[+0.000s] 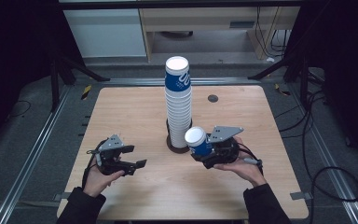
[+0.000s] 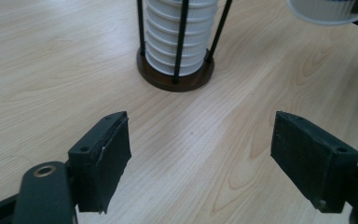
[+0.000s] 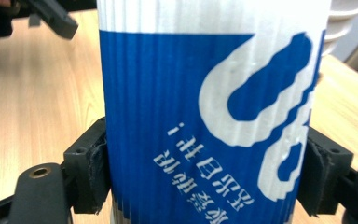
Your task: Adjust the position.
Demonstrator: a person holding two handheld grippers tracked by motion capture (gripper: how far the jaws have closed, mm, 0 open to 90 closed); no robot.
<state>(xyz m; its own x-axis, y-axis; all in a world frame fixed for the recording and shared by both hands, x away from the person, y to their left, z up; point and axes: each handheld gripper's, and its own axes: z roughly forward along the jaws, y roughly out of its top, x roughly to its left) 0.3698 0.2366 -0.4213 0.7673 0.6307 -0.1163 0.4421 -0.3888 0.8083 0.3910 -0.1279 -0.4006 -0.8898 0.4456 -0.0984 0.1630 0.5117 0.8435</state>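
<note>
A tall stack of white and blue paper cups stands upside down in a dark round holder at the table's middle. In the left gripper view the stack rises between the holder's thin black rods. My right gripper is shut on a single blue cup, white base up, just right of the holder. Its pads press both sides of the cup. My left gripper rests low at front left, open, with bare wood between its jaws.
The wooden table has a small dark round disc set in it at the back right. Metal rails run along the floor on both sides. Cables lie on the floor at the right.
</note>
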